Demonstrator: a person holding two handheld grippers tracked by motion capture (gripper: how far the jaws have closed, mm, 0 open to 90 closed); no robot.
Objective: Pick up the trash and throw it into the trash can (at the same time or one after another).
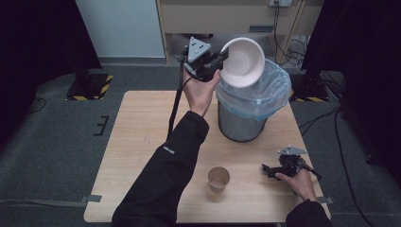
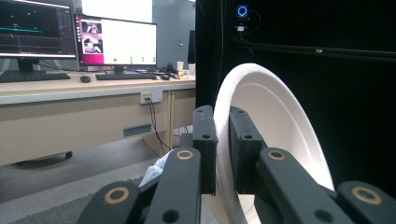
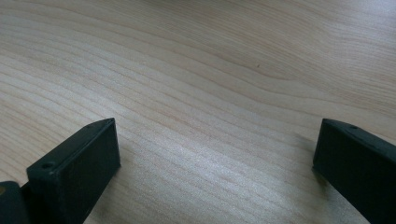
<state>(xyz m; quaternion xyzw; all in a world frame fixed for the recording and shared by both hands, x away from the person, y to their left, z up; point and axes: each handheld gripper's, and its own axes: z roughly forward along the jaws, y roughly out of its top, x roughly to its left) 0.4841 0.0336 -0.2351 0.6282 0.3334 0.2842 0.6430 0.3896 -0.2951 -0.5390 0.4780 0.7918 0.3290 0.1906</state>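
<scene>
Your left gripper [image 1: 221, 57] is raised above the far part of the table [image 1: 142, 142], and its jaws are clamped on the rim of a white bowl [image 1: 243, 61]. In the left gripper view the two jaws stand nearly together, one on each face of the bowl's [image 2: 275, 126] rim, with only the thin wall between them. The bowl is tipped on edge, its hollow facing you, and it hangs over the near rim of the bin [image 1: 246, 118], which is lined with a clear blue bag [image 1: 269, 94]. Whether the bowl touches the bag cannot be told.

Your right gripper [image 1: 265, 170] sits low at the near right corner of the table, pointing left. In the right gripper view its jaws are spread wide apart with bare wood between them; they hold nothing. Their tips appear to lie on or just above the tabletop [image 3: 210, 93].

A brown paper cup [image 1: 218, 179] stands upright on the near part of the table, left of your right gripper and apart from it.
</scene>
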